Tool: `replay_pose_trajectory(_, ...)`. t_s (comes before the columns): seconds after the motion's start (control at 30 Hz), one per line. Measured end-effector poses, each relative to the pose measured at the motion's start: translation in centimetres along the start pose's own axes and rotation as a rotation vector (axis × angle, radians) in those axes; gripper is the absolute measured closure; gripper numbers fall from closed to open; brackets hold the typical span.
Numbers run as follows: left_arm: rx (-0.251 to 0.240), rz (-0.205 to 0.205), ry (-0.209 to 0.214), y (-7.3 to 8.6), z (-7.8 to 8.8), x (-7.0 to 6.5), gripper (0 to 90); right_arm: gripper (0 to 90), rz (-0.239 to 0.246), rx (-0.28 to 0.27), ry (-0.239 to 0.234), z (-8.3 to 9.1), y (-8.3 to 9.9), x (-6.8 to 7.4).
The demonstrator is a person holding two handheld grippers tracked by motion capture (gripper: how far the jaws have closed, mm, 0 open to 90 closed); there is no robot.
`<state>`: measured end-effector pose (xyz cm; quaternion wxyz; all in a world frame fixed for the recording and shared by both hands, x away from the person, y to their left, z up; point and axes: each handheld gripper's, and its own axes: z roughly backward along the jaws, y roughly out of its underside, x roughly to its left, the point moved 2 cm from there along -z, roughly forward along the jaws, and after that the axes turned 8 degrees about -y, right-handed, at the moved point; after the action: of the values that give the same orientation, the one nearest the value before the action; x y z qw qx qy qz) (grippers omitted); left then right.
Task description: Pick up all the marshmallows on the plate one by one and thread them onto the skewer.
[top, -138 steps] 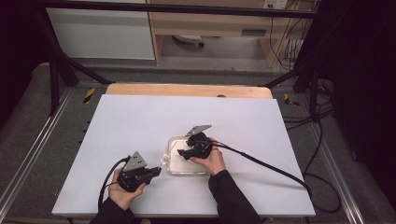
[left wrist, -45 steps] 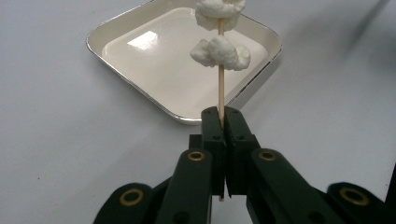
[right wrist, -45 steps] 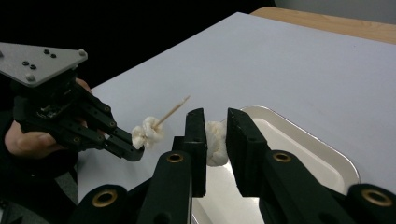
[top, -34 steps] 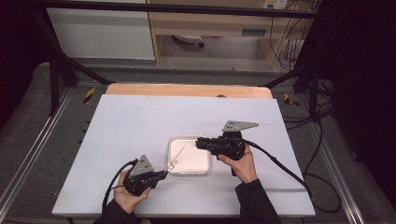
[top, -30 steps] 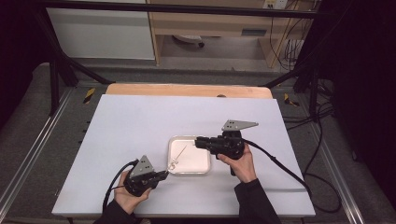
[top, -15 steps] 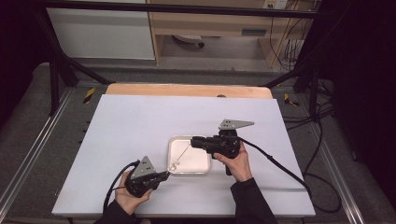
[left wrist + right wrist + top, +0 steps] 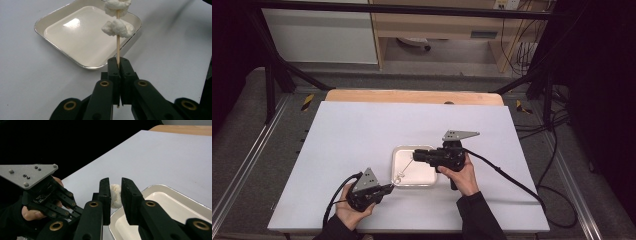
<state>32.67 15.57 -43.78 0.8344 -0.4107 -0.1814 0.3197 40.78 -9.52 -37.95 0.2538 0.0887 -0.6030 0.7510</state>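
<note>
My left gripper is shut on the base of a thin wooden skewer at the tray's near left corner. The skewer slants up over the tray, and two white puffy pieces are threaded on it. My right gripper reaches in from the right above the tray, level with the skewer's far end. It is shut on another white puffy piece that fills the gap between its jaws. Whether this piece touches the skewer tip I cannot tell.
A small white square tray lies near the front middle of a white tabletop. A wooden strip runs along the table's far edge. Black cables trail from both grippers. The other gripper's grey plate is at the left.
My right gripper has moved left over the tray toward the skewer's far end. The left gripper and skewer have stayed where they were.
</note>
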Motion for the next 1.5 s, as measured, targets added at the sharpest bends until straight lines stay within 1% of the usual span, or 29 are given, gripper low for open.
replay_pose_trajectory(0.17,-0.008,-0.01,-0.003,0.1,0.0,0.0,88.7,78.9,-0.008,0.005,-0.008,-0.1,0.1,0.0)
replay_pose_trajectory(0.33,-0.009,-0.02,-0.007,0.1,0.0,-0.1,88.7,78.9,-0.027,0.006,-0.03,-0.3,0.3,-0.1)
replay_pose_trajectory(0.57,0.002,-0.033,-0.005,0.2,-0.1,-0.1,88.8,79.0,-0.037,0.017,-0.058,-0.7,0.7,0.0)
replay_pose_trajectory(0.73,-0.003,-0.035,-0.007,0.2,-0.1,-0.2,88.8,79.7,-0.044,0.018,-0.081,-0.9,0.9,0.2)
replay_pose_trajectory(0.97,0.005,-0.031,-0.005,0.2,-0.2,-0.4,88.9,81.0,-0.044,0.013,-0.097,-1.1,1.3,0.5)
replay_pose_trajectory(1.1,0.014,-0.028,-0.008,0.2,-0.3,-0.4,88.9,81.3,-0.041,0.014,-0.095,-1.3,1.6,0.7)
replay_pose_trajectory(1.5,0.009,-0.028,-0.01,0.2,-0.3,-0.7,89.0,81.6,-0.02,0.022,-0.092,-1.7,2.3,1.0)
